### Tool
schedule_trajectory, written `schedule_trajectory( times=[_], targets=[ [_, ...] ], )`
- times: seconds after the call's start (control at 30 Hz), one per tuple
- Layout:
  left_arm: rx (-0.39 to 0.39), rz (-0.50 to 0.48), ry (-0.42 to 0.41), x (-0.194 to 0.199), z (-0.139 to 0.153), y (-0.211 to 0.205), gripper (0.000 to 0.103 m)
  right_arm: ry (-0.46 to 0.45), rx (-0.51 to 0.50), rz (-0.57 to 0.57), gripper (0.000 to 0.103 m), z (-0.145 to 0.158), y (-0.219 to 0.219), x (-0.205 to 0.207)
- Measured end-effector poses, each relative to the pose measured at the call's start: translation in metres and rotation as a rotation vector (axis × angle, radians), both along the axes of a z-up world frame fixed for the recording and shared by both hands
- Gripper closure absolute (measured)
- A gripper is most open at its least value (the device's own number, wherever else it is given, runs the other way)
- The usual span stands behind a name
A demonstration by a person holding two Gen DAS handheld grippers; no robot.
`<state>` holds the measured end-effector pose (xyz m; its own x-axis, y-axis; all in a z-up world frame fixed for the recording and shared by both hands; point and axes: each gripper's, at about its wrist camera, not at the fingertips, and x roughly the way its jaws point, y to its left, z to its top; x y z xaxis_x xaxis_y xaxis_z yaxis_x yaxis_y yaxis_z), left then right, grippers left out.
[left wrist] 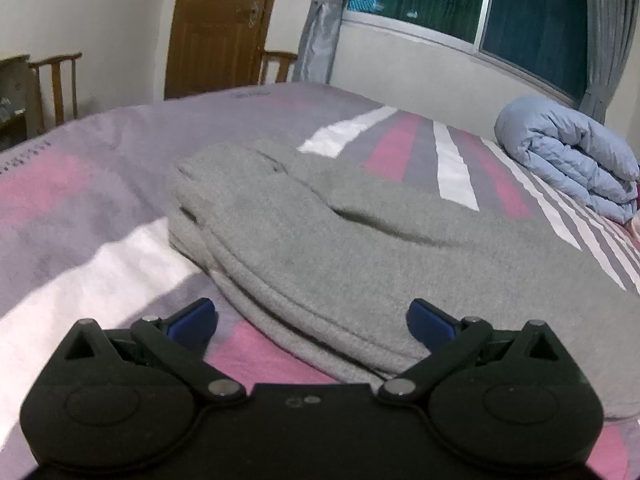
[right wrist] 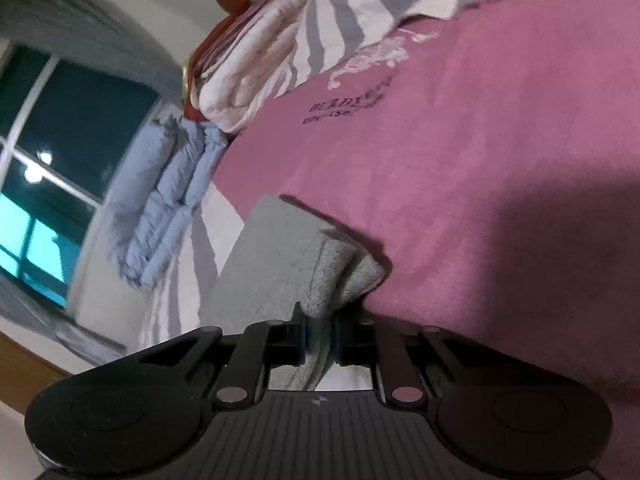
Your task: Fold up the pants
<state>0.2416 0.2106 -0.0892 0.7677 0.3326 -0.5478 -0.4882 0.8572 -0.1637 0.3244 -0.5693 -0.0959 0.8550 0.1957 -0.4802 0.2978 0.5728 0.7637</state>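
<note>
Grey fleece pants (left wrist: 320, 232) lie folded in layers on the bed, stretching from the middle of the left wrist view toward its lower right. My left gripper (left wrist: 312, 320) stands open, its blue pads (left wrist: 192, 320) either side of the near hem, not touching it. In the right wrist view a bunched grey corner of the pants (right wrist: 316, 276) runs into my right gripper (right wrist: 321, 336), whose jaws are shut on that fold of cloth. The pinched part is hidden between the dark fingers.
The bed has a pink, purple and white striped cover (left wrist: 100, 184). A rolled light-blue duvet (left wrist: 568, 156) lies at the far right under the window (left wrist: 480, 4). Striped pillows (right wrist: 280, 52) sit at the head. A wooden door (left wrist: 220, 24) and chairs (left wrist: 56, 80) stand behind.
</note>
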Motion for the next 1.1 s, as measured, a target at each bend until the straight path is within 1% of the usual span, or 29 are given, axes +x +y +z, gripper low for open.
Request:
schedule_trajectory(
  times=[0.07, 0.13, 0.23, 0.4, 0.53, 0.63, 0.7, 0.73, 0.8, 0.83, 0.87, 0.9, 0.93, 0.97, 1.0, 1.03, 1.1],
  targets=[
    [0.029, 0.014, -0.016, -0.005, 0.006, -0.001, 0.006, -0.018, -0.042, 0.004, 0.091, 0.013, 0.008, -0.002],
    [0.055, 0.030, -0.034, -0.013, 0.011, 0.000, 0.006, -0.066, -0.064, 0.001, 0.091, 0.031, 0.016, -0.008],
    [0.040, 0.054, -0.047, -0.021, 0.015, 0.006, 0.006, -0.136, -0.141, 0.033, 0.091, 0.064, 0.043, -0.010],
    [-0.012, 0.125, -0.062, -0.034, 0.018, 0.023, 0.006, -0.245, -0.177, 0.151, 0.091, 0.109, 0.117, -0.004],
    [-0.039, 0.179, -0.097, -0.052, 0.021, 0.037, 0.006, -0.296, -0.167, 0.270, 0.091, 0.127, 0.193, 0.003],
    [-0.071, 0.202, -0.105, -0.060, 0.019, 0.050, 0.006, -0.314, -0.147, 0.374, 0.091, 0.127, 0.257, 0.005],
    [-0.105, 0.224, -0.109, -0.064, 0.015, 0.059, 0.006, -0.311, -0.136, 0.448, 0.091, 0.117, 0.300, 0.004],
    [-0.129, 0.239, -0.114, -0.066, 0.013, 0.063, 0.006, -0.304, -0.131, 0.505, 0.091, 0.109, 0.326, 0.001],
    [-0.168, 0.257, -0.125, -0.069, 0.009, 0.069, 0.006, -0.287, -0.171, 0.647, 0.091, 0.084, 0.382, -0.008],
    [-0.174, 0.261, -0.126, -0.069, 0.008, 0.069, 0.006, -0.271, -0.208, 0.727, 0.091, 0.069, 0.410, -0.013],
    [-0.175, 0.264, -0.126, -0.068, 0.008, 0.068, 0.006, -0.219, -0.276, 0.815, 0.090, 0.051, 0.439, -0.016],
    [-0.175, 0.263, -0.126, -0.068, 0.008, 0.068, 0.006, -0.141, -0.367, 0.866, 0.086, 0.034, 0.464, -0.020],
    [-0.173, 0.255, -0.125, -0.067, 0.008, 0.066, 0.006, -0.184, -0.417, 0.844, 0.084, 0.030, 0.471, -0.032],
    [-0.167, 0.246, -0.122, -0.066, 0.009, 0.065, 0.006, -0.236, -0.422, 0.850, 0.066, 0.032, 0.472, -0.041],
    [-0.161, 0.236, -0.120, -0.068, 0.008, 0.066, 0.006, -0.251, -0.386, 0.875, 0.047, 0.033, 0.472, -0.045],
    [-0.158, 0.226, -0.120, -0.068, 0.008, 0.066, 0.006, -0.265, -0.366, 0.892, 0.043, 0.036, 0.470, -0.050],
    [-0.162, 0.222, -0.117, -0.068, 0.007, 0.068, 0.006, -0.296, -0.384, 0.921, 0.043, 0.044, 0.468, -0.060]
  ],
)
